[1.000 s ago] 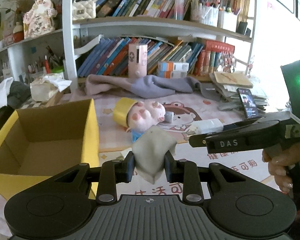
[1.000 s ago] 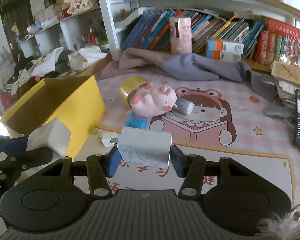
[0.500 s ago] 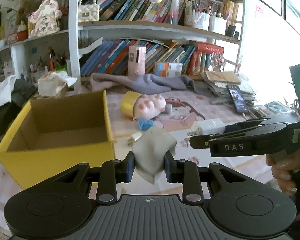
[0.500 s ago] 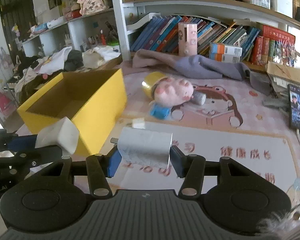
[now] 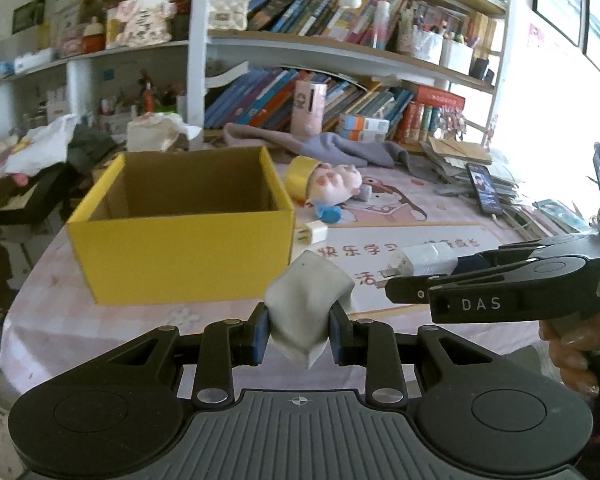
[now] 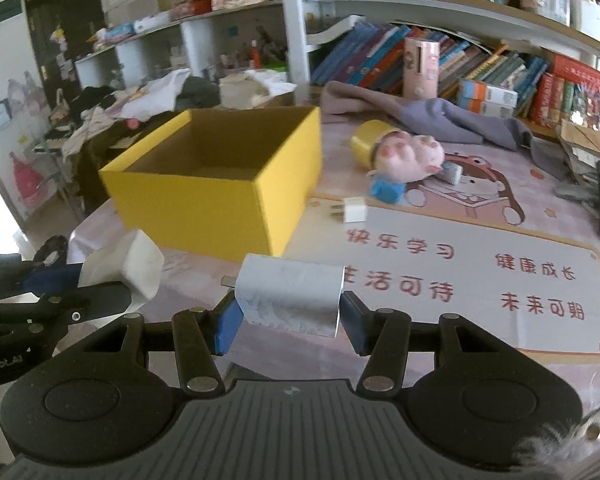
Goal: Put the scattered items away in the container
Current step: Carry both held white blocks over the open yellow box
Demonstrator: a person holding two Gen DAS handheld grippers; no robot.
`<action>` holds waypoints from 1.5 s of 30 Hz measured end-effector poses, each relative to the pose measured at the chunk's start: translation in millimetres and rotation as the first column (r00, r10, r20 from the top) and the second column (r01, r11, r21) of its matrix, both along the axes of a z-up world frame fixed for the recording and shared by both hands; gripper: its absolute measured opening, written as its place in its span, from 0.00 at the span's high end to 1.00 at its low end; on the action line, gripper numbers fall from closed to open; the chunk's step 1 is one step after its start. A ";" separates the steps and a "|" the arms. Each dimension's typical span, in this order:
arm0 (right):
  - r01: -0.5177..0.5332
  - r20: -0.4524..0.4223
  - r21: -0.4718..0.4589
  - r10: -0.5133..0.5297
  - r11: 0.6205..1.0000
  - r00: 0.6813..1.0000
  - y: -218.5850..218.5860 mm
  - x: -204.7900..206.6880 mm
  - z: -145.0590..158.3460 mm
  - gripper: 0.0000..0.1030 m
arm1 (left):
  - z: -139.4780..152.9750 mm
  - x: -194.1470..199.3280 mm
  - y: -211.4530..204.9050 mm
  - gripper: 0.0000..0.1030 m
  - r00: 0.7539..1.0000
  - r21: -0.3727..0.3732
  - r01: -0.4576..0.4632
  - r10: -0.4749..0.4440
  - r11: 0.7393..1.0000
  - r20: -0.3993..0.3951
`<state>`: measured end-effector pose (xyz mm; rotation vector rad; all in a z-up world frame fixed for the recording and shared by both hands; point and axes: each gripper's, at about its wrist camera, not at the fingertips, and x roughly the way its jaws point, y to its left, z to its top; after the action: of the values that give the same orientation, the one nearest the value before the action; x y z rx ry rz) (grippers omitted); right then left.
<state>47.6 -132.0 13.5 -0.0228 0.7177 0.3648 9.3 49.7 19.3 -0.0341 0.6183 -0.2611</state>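
A: What is held at this moment?

B: A grey-white eraser-like block (image 5: pixel 306 304) is clamped between the blue pads of the left gripper (image 5: pixel 300 334), tilted, with one corner hanging below the jaws. A white charger block (image 6: pixel 290 300) is gripped crosswise by the right gripper (image 6: pixel 288 322), its jaws set moderately wide around it and its metal prongs pointing left. Both are carried in the air, on the near side of the yellow box (image 5: pixel 180 236).

A: And what is left to be tidied?

B: A small white plug (image 6: pixel 350 210) is seen on the mat just beside the box's corner. A pink plush pig (image 6: pixel 410 156) lies further back, touching a yellow tape roll (image 6: pixel 366 138).

A: What could go wrong?

B: The near wall of the box could be struck if the items are brought in too low, and the light box could be pushed along the mat. The tilted block could be twisted out of the pads, since only part of it is pinched. If both are released together, one gripper could be knocked by the other, as they are held close side by side.
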 end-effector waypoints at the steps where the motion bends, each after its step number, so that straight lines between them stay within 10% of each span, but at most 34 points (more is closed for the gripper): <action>1: -0.009 0.002 -0.002 0.009 1.000 1.000 3.4 -2.3 0.6 0.51 | -0.1 -3.3 3.3 0.72 1.000 -0.003 -0.009 0.009 1.000 0.001; 45: -0.227 0.045 -0.015 0.227 0.974 0.973 72.3 19.5 7.5 0.51 | 2.1 0.5 51.2 0.72 0.985 0.018 -0.170 0.170 0.985 -0.004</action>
<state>67.0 -59.7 21.0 -0.1232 0.6721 0.5781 9.9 100.9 21.3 -0.0701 0.6198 -0.0905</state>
